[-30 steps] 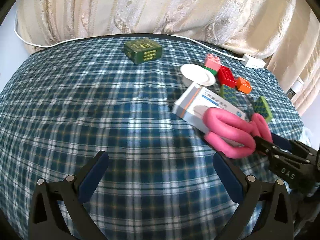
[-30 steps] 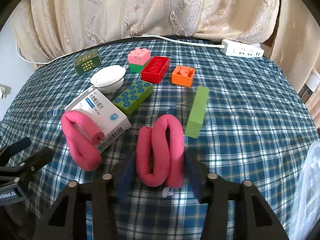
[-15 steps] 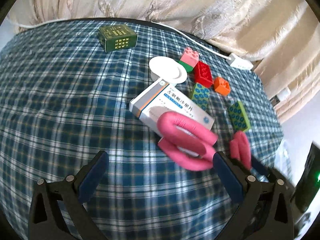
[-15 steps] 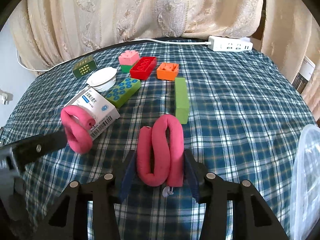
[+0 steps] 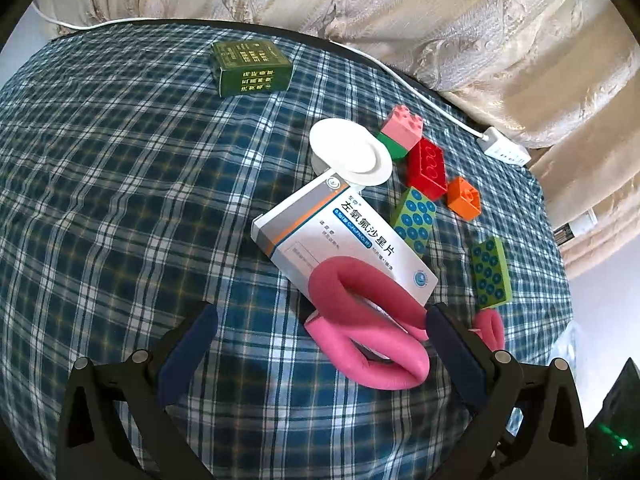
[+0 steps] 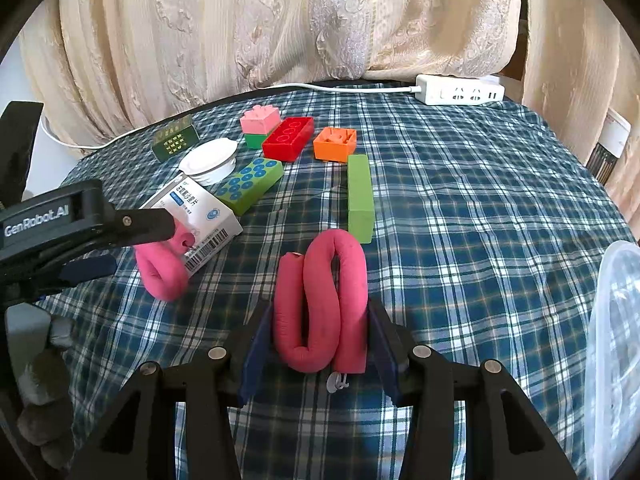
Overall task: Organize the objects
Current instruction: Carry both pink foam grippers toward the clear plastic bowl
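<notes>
Pink foam, in two bent rolls, is the matter in hand. The right tongs (image 6: 320,332) are pressed in on one folded pink foam roll (image 6: 320,300), its doubled-over bends squeezed between the two pads so that it stays folded and compact; it is held low over the checked tabletop (image 6: 480,208), just short of the plain green block (image 6: 360,196).

The second pink foam roll (image 5: 360,332) lies looped on the cloth, one bend riding up on the white medicine box (image 5: 344,236), so it rests tilted, not flat. The left tongs (image 5: 320,340) are spread wide, the right pad touching or just beside the roll's outer bend, the left pad well clear. Judged intent: to gather this roll as the other is gathered.

The building blocks, red (image 5: 427,168), orange (image 5: 464,199), pink on green (image 5: 401,131), and the two dotted green blocks (image 5: 414,220), sit grouped beside the white lid (image 5: 350,151), seemingly sorted by kind. The dark green box (image 5: 250,66) stands apart. A clear container (image 6: 616,340) at the right edge may be a destination; I cannot confirm it.

Risk: lifting the loop may drag the medicine box.
</notes>
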A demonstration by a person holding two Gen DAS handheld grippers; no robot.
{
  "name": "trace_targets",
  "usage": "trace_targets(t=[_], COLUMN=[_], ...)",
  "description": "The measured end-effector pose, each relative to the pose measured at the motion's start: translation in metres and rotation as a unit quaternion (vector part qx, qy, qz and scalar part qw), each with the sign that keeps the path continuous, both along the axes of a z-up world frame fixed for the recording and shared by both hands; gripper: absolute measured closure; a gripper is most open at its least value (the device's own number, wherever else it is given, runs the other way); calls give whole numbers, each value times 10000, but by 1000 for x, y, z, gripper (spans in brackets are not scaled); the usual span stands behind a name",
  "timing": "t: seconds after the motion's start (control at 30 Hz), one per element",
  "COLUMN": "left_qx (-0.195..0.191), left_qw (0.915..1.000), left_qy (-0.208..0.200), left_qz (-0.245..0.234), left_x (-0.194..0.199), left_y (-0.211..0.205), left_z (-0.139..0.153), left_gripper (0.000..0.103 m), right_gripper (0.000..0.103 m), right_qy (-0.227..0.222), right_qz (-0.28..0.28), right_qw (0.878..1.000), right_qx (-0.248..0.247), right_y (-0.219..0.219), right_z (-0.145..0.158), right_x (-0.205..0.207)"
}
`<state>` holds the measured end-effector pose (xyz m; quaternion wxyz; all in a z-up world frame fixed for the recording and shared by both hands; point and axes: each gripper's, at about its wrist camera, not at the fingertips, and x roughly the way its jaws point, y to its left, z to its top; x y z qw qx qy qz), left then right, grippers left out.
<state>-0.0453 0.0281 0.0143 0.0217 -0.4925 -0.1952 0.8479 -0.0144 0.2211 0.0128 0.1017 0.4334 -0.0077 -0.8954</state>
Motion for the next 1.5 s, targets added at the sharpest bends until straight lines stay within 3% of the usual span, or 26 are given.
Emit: trace_targets(t=[0.13, 0.3, 0.43, 0.6, 0.93, 1.17, 1.23, 1.37, 1.5], left_qx=[-107, 45, 136, -13, -403, -391, -329, -407, -444], left_qw=[9999, 9989, 9974, 9953, 9929, 9940, 9949, 9959, 9963], left_qy=[73, 239, 293, 192, 266, 256, 241, 339, 387], left_qz=[-98, -410, -649, -953, -1086, -991, -928, -740, -629], left_x=[1, 9, 18, 30, 48, 48, 47, 47, 46], left_y=[2, 4, 9, 18, 23, 23, 22, 21, 22], left_z=[1, 5, 7, 4, 3, 3, 3, 5, 7], left_gripper=[2, 30, 44, 66, 67, 65, 63, 37, 35], right_gripper=[53, 53, 53, 53, 53, 53, 53, 53, 53], right_qy=[-11, -21, -31, -38, -28, -6, -6, 6, 20], right_qz=[-18, -42, -59, -125, -262, -312, -323, -321, -318], right_qw=[10000, 10000, 10000, 9999, 9996, 9994, 9994, 9994, 9994], right_qx=[-49, -57, -48, -76, -88, -122, -142, -144, -133], right_y=[2, 4, 5, 9, 20, 27, 29, 30, 29], right_z=[0, 0, 1, 1, 2, 2, 2, 2, 2], right_x=[2, 6, 9, 15, 29, 35, 36, 37, 38])
